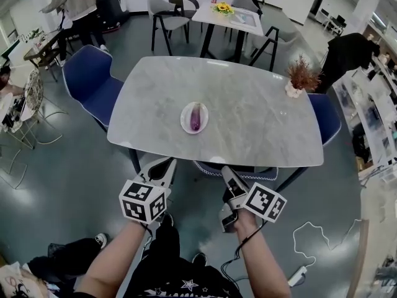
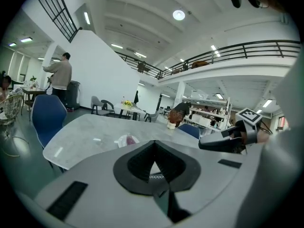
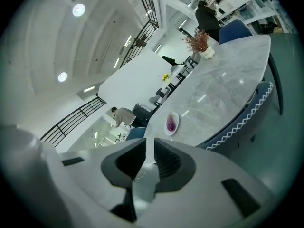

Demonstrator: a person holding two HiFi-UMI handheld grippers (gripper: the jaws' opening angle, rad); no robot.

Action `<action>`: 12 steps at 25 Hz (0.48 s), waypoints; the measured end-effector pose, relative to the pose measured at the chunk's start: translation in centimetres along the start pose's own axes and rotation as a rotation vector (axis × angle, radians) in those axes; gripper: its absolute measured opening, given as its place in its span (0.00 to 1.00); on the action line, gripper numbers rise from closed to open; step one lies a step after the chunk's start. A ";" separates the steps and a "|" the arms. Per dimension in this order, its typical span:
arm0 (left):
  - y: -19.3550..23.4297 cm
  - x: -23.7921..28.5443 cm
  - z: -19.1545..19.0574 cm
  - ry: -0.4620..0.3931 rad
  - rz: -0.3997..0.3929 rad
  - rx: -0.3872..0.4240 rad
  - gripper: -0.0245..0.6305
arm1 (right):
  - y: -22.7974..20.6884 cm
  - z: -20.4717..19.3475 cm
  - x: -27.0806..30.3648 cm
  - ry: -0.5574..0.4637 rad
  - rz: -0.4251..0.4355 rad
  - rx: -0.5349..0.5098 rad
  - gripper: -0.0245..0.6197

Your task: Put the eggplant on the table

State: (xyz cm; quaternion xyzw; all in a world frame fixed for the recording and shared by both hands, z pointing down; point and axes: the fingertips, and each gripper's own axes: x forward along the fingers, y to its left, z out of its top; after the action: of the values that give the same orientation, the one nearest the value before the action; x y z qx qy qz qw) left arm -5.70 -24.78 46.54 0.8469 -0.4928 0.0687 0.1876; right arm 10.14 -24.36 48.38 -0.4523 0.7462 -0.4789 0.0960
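Note:
A purple eggplant (image 1: 196, 117) lies on a small white plate (image 1: 187, 120) near the middle of the grey marble table (image 1: 260, 123). Both grippers hang below the table's near edge, well short of the plate. My left gripper (image 1: 160, 166) has its jaws closed tip to tip with nothing in them (image 2: 153, 144). My right gripper (image 1: 228, 174) shows a narrow gap between its jaws and is empty (image 3: 148, 144). The right gripper view shows the eggplant (image 3: 170, 124) far ahead. Just past the left jaws, the plate (image 2: 124, 139) peeks out.
A vase of dried flowers (image 1: 301, 78) stands at the table's right end. Blue chairs sit at the left (image 1: 93, 79) and right (image 1: 325, 118), and another is tucked under the near edge (image 1: 239, 170). A second table (image 1: 226, 16) and a person (image 1: 77, 5) are behind.

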 end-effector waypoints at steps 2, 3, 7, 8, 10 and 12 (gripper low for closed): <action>-1.6 -1.0 -0.4 0.002 0.001 0.006 0.05 | 0.4 -0.6 -1.9 0.005 0.012 -0.004 0.13; -2.4 -1.4 -0.5 0.000 0.002 0.007 0.05 | 0.6 -0.9 -2.9 0.011 0.018 -0.010 0.13; -5.9 -3.1 -1.0 -0.024 0.003 0.005 0.05 | 0.6 -1.6 -6.7 0.020 0.032 -0.036 0.13; -6.8 -3.5 -1.3 -0.029 0.001 0.007 0.05 | 0.7 -1.7 -7.6 0.018 0.037 -0.039 0.13; -8.6 -4.5 -1.8 -0.036 0.000 0.007 0.05 | 1.0 -2.0 -9.3 0.019 0.050 -0.054 0.13; -10.0 -5.6 -2.3 -0.045 0.007 0.003 0.05 | 1.4 -2.4 -10.9 0.028 0.065 -0.080 0.13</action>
State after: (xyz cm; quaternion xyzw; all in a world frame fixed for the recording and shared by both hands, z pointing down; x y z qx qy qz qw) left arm 0.23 -14.95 44.44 0.8468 -0.4996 0.0511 0.1751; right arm 14.16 -14.32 45.38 -0.4246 0.7804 -0.4515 0.0829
